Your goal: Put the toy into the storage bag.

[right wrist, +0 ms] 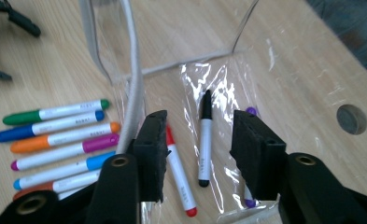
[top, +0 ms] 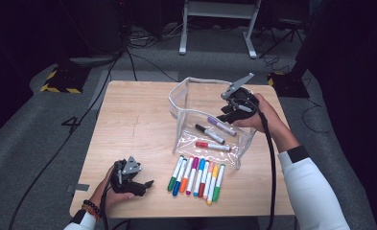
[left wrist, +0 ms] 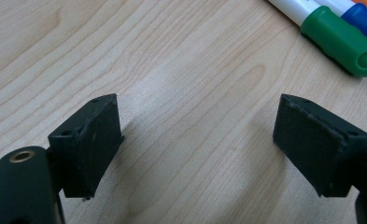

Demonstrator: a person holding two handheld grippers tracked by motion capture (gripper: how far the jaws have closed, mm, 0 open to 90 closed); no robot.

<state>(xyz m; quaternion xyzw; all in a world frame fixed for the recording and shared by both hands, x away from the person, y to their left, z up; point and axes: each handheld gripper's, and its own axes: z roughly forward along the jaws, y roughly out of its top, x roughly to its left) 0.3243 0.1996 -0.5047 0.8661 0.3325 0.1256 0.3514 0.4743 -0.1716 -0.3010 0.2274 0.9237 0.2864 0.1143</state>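
Observation:
A clear plastic pouch stands open on the wooden table. On its bottom lie a black marker, a purple marker and a red marker. My right gripper hangs over the pouch's right rim, open, nothing between its pads. In the right gripper view the black marker lies far below the gap of the right gripper, the red marker beside it, the purple marker half hidden. My left gripper rests open at the front left, apart from a row of several markers.
In the left gripper view bare wood lies between the pads of the left gripper, and a green marker lies at the upper right. A round hole pierces the tabletop beyond the pouch. Cables and a metal frame occupy the floor behind.

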